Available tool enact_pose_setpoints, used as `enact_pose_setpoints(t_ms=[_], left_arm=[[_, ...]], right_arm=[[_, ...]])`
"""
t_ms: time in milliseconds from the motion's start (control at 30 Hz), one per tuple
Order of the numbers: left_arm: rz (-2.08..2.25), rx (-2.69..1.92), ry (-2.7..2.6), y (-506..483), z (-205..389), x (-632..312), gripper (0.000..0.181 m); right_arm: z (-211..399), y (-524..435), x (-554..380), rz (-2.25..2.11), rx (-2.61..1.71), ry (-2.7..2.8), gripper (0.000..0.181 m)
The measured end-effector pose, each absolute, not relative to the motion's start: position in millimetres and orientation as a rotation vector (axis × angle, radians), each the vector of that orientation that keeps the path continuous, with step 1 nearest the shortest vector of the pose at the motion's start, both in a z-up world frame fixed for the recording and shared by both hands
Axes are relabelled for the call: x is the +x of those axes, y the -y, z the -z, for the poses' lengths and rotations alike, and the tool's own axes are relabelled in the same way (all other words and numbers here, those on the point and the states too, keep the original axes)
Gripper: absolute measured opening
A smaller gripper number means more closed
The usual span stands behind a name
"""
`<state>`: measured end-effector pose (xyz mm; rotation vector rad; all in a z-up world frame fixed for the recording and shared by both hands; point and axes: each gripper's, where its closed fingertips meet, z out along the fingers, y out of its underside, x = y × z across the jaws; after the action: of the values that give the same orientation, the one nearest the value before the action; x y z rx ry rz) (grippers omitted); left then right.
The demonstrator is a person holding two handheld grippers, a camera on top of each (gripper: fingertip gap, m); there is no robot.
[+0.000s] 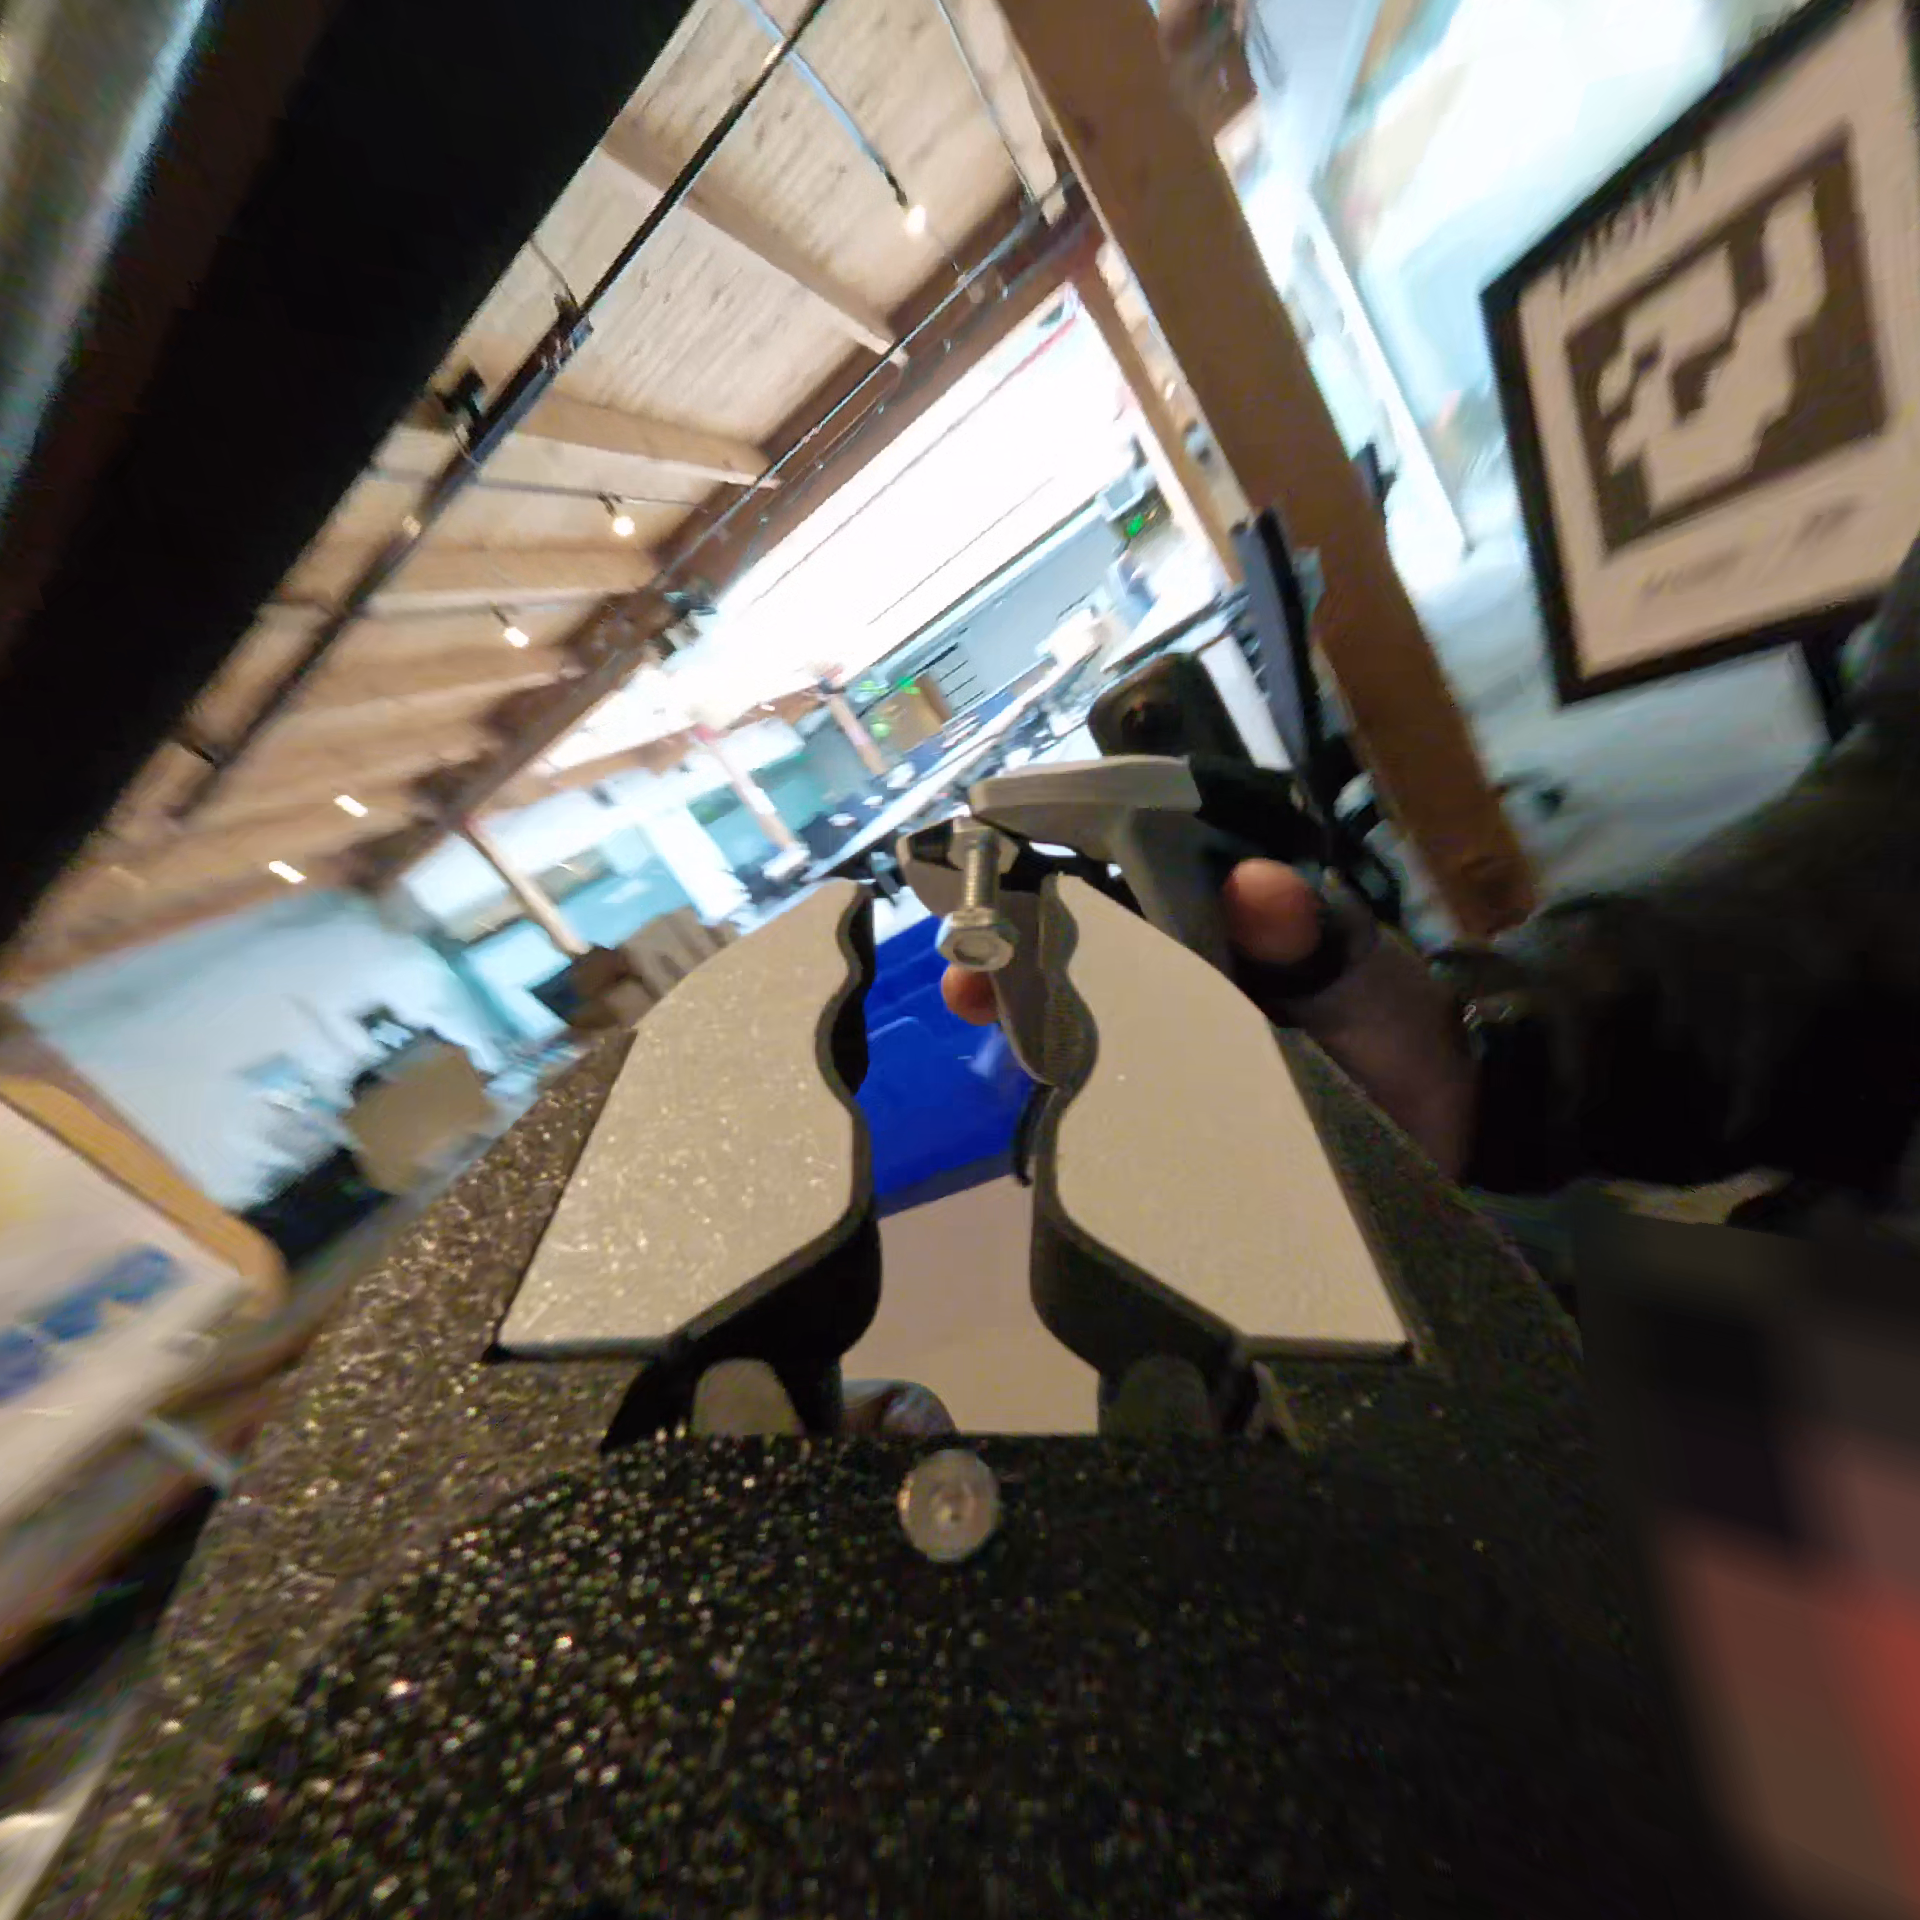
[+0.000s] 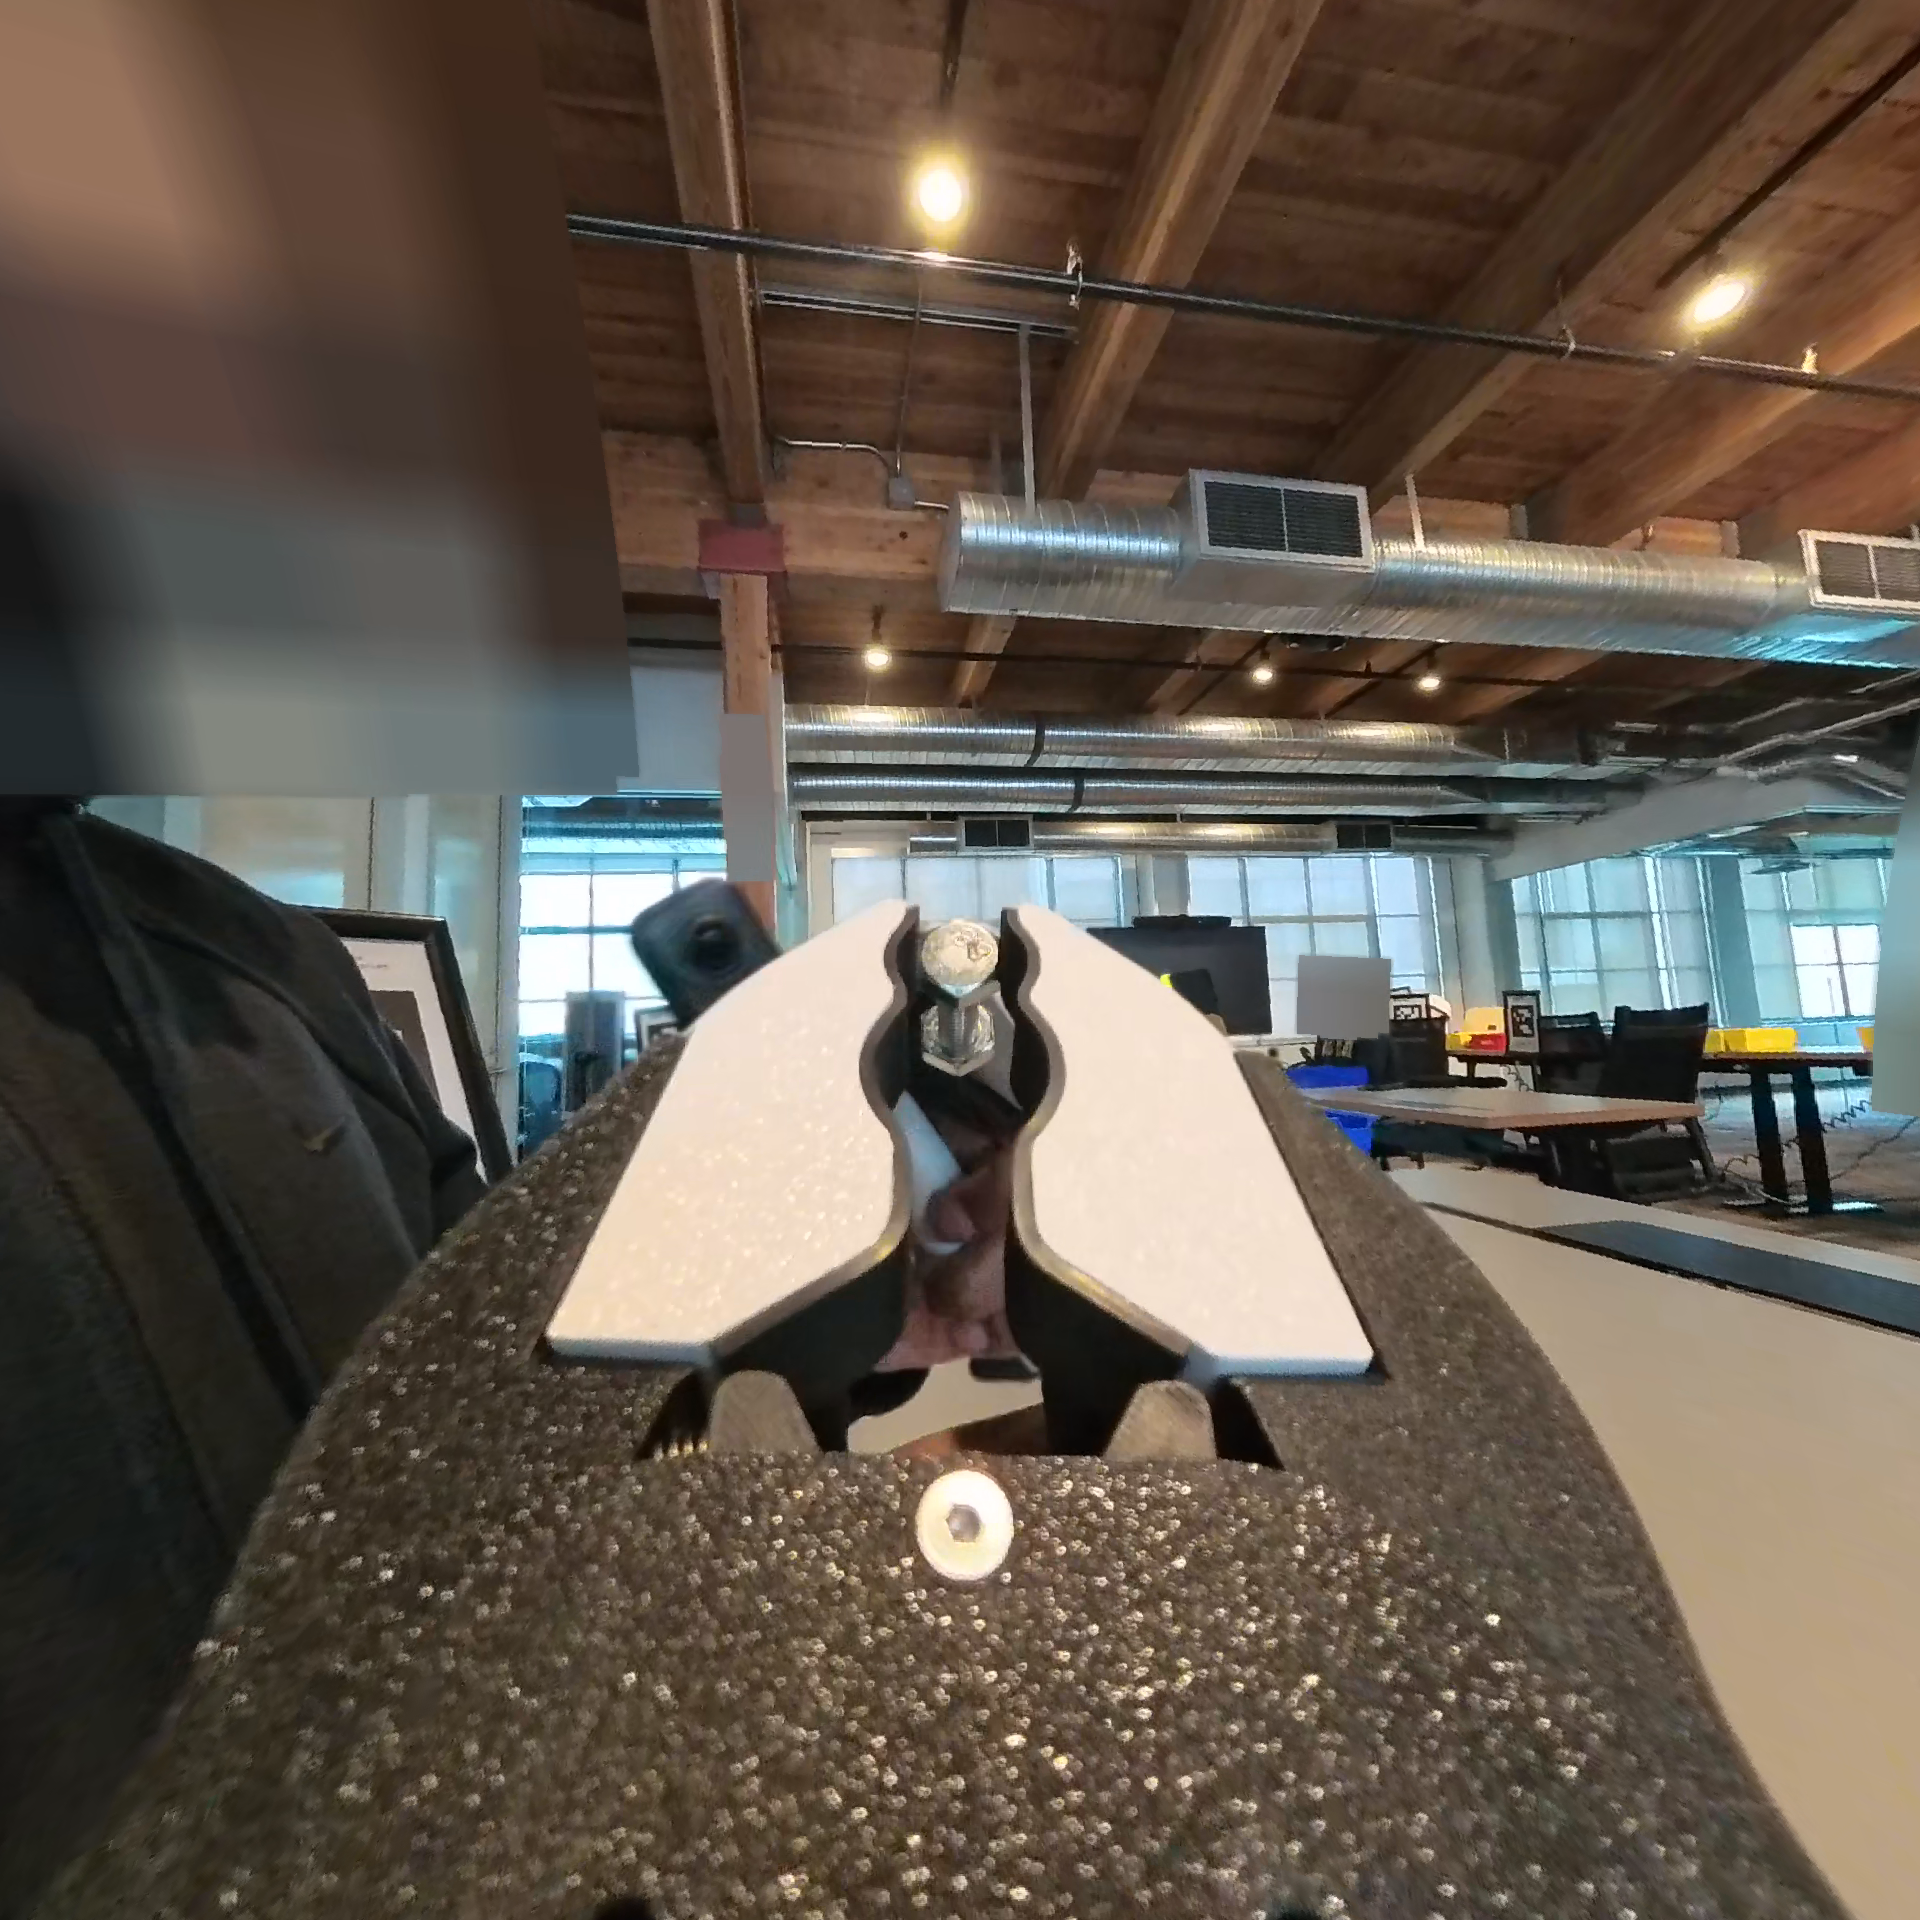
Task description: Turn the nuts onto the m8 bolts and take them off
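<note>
The left gripper (image 1: 951, 1023) stands open and empty just short of the bolt (image 1: 972, 902), which the right gripper (image 2: 958, 961) clamps by the head, a nut (image 2: 957, 1039) apparently threaded on its shank, so removal looks pending.

The bolt (image 2: 959, 982) and its nut (image 2: 956, 1042) are bright, glossy metal, the shank threaded. The right gripper (image 2: 958, 940) and left gripper (image 1: 956, 914) have matt pale-grey plastic fingers with a fine grainy finish, set in rough, speckled black bodies, each with a shiny metal screw (image 2: 963, 1524). Overhead are rough brown wooden beams (image 2: 1174, 208) and ribbed, shiny metal ducts (image 2: 1558, 592); the table (image 2: 1714, 1455) is smooth and matt grey.
</note>
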<state>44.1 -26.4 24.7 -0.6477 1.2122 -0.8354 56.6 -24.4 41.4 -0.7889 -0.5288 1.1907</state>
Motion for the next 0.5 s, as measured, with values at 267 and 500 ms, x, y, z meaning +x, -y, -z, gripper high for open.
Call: enact_pose_setpoints(t_ms=[267,500], left_arm=[[1.472,-0.924,-1.155,24,-18,50,0.031],[1.226,-0.886,-1.183,25,-12,61,0.014]], right_arm=[[-41,23,58,-1.193,-0.787,0.521,0.015],[-40,24,54,-1.194,-0.789,0.532,0.015]])
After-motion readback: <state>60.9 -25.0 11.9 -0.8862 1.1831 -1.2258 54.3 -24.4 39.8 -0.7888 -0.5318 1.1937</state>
